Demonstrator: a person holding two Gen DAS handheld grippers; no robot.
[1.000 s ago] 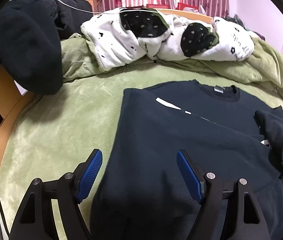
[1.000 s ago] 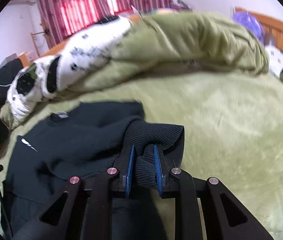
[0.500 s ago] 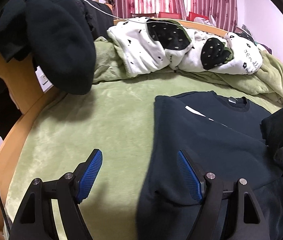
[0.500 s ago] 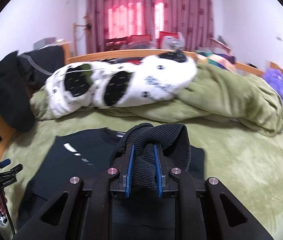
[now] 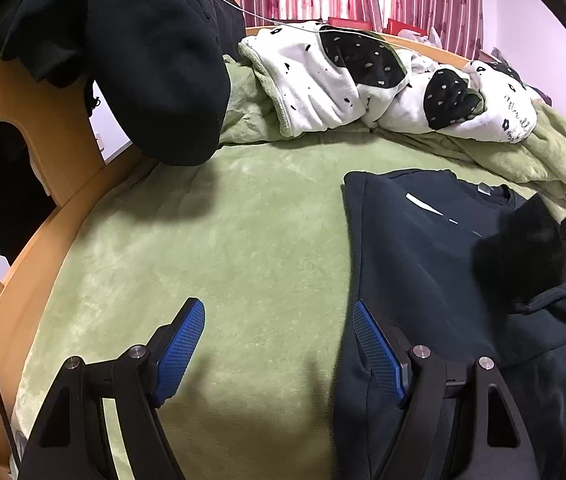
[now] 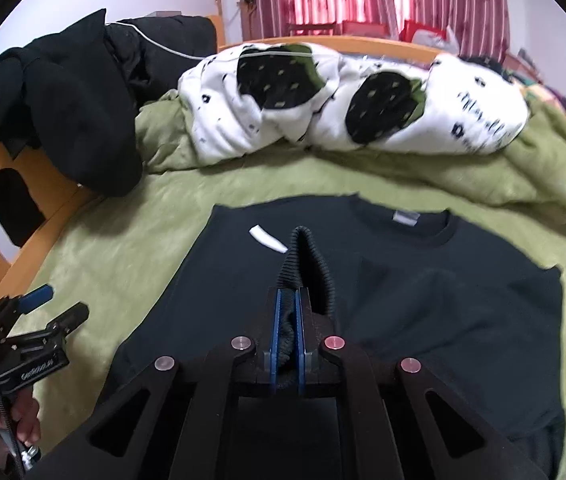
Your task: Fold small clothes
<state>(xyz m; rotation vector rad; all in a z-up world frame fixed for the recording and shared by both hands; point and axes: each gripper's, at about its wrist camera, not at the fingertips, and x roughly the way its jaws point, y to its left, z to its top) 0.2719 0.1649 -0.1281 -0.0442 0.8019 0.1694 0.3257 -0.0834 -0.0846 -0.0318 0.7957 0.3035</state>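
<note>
Sweatshirt fold partly done: one sleeve in, the other in hand

A dark sweatshirt (image 6: 423, 300) is laid flat, front up, on the green blanket of the bed (image 5: 211, 248), collar toward the heaped bedding at the far edge. Its side nearest the bed's wooden side rail (image 5: 23, 288) is seen already turned in to a straight edge. The ribbed cuff (image 6: 307, 264) of the other sleeve is pinched between the nearly closed pads of the right gripper (image 6: 287, 320) and held above the chest, not yet laid down. The left gripper (image 5: 279, 344) is held wide open with nothing in it, straddling the folded edge near the hem. By judgement, placing this sleeve and folding the body up are left.
</note>
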